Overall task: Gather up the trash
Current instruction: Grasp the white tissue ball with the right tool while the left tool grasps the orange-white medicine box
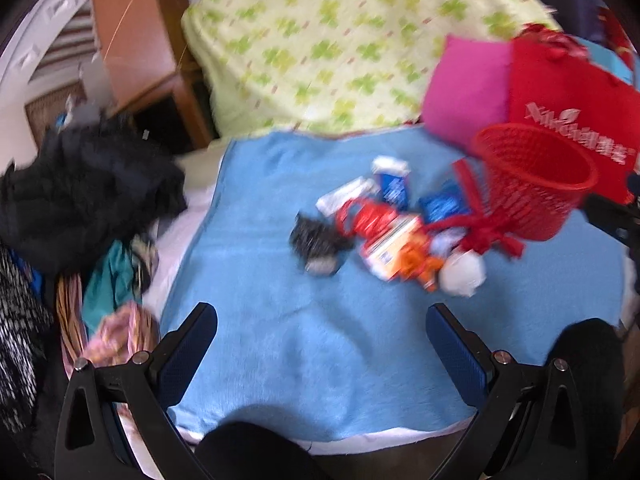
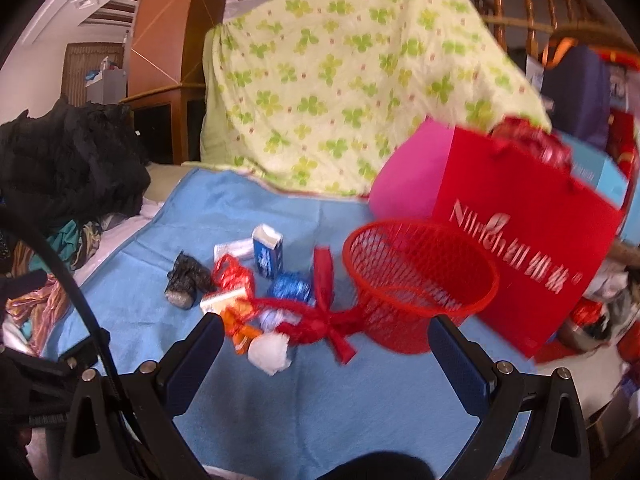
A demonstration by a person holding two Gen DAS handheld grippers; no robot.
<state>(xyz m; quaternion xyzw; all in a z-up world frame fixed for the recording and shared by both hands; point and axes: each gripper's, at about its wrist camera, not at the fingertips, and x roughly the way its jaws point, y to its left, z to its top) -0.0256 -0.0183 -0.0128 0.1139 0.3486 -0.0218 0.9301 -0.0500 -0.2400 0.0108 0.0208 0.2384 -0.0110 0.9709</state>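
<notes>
A heap of trash lies on a blue towel [image 1: 304,352] [image 2: 320,412]: a black crumpled wrapper [image 1: 316,240] [image 2: 186,280], a blue-and-white carton [image 1: 392,184] [image 2: 268,254], a red-and-white box [image 1: 388,248], a blue foil wrapper [image 2: 292,286], a white paper ball [image 1: 464,272] [image 2: 270,354] and a red ribbon [image 1: 488,232] [image 2: 324,316]. A red mesh bin [image 1: 532,184] [image 2: 416,284] stands right of the heap. My left gripper [image 1: 320,320] is open and empty, well short of the heap. My right gripper [image 2: 326,332] is open and empty, just short of the paper ball and ribbon.
A red paper bag [image 1: 576,120] [image 2: 528,232] and a pink bag [image 1: 464,88] [image 2: 408,172] stand behind the bin. A green clover-print cloth [image 1: 344,40] [image 2: 340,80] rises at the back. Black clothing [image 1: 80,192] [image 2: 68,160] is piled at the left.
</notes>
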